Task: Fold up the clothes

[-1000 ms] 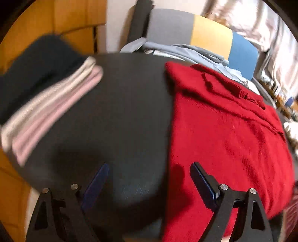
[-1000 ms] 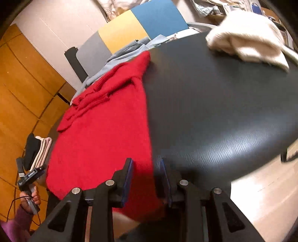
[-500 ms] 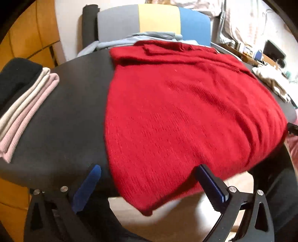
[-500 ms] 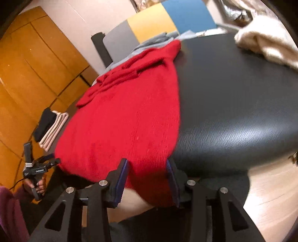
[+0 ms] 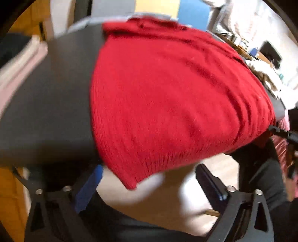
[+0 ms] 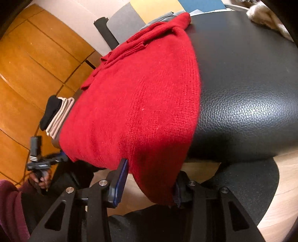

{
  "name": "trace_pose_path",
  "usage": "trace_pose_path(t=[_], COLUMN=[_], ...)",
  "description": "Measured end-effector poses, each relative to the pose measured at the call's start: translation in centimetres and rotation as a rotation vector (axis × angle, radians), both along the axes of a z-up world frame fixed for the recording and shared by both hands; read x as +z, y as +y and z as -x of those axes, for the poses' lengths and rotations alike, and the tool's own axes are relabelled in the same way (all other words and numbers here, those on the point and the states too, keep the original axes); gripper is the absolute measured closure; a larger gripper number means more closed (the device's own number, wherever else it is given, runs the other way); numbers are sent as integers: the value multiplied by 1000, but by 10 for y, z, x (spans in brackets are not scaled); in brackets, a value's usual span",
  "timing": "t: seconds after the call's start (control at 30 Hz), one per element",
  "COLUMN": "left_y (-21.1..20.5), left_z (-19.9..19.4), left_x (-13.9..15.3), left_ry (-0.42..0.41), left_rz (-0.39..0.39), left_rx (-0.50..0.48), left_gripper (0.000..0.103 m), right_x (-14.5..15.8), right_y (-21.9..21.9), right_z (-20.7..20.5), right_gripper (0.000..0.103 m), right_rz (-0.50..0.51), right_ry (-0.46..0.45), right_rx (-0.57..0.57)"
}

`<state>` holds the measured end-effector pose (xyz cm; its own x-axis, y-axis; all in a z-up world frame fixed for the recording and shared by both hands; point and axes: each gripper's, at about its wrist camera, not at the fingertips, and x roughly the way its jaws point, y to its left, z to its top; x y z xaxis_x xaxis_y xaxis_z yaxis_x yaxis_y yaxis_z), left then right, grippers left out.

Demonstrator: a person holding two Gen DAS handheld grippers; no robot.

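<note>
Black table [image 6: 251,93]: red sweater [image 6: 139,111] hem overhangs near edge, right side bare.

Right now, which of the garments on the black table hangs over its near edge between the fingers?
The red sweater: its hem droops off the black table. The folded stack and cream garment lie farther back.

My table [image 6: 251,96] lies bare right of the red sweater [image 6: 141,104] — room to pass there; on its left, folded clothes [image 6: 59,115] block the far edge.
</note>
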<state>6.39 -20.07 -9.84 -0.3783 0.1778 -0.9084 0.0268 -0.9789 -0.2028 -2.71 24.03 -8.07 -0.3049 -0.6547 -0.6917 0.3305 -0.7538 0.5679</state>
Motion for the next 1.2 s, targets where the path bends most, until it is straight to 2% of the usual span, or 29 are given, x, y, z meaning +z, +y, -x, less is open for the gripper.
trace_pose_path(t=[0.03, 0.1, 0.2, 0.27, 0.3, 0.33, 0.37, 0.4, 0.43, 0.67, 0.77, 0.93, 1.07, 1.2], left_y=[-2, -4, -3, -1, -1, -2, -5, -8, -10, -10, -9, -1, 2, -25], left_z=[3, 10, 17, 19, 18, 17, 15, 13, 10, -19, -32, -49, -47, -57], left_x=[-4, -9, -15, -19, -18, -17, -16, -15, -12, 45, 67, 86, 86, 92], left_ry=[-12, -26, -38, -48, -44, -43, -49, -53, -50, 181, 255, 314, 328, 340], left_rz=[-12, -36, -55, -50, -48, -57, -87, -133, -169, -146, -156, -190, -208, -258], left_rx=[14, 38, 54, 57, 57, 58, 58, 51, 47, -14, -42, -78, -71, -22], left_gripper=[18, 19, 15, 15, 23, 39, 50, 75, 82, 86, 87, 91, 91, 92], right_x=[-1, -4, -6, -6, -6, -6, -6, -5, -5, 6, 12, 26, 30, 31], right_y=[2, 3, 6, 7, 8, 10, 11, 13, 15, 18, 17, 17, 15, 15], right_z=[0, 2, 3, 2, 2, 1, 0, 0, -1, -9, -15, -29, -37, -38], right_gripper=[68, 83, 92, 92, 93, 93, 93, 93, 93, 95, 96, 96, 96, 96], right_rz=[19, 44, 88, 112, 119, 133, 153, 175, 198, 353, 459, 650, 684, 783], right_ry=[-8, -31, -56, -60, -63, -68, -74, -80, -85, -96, -97, -89, -93, -125], right_rx=[-7, -21, -28, -28, -30, -33, -36, -37, -37, -16, -23, -27, -21, -46])
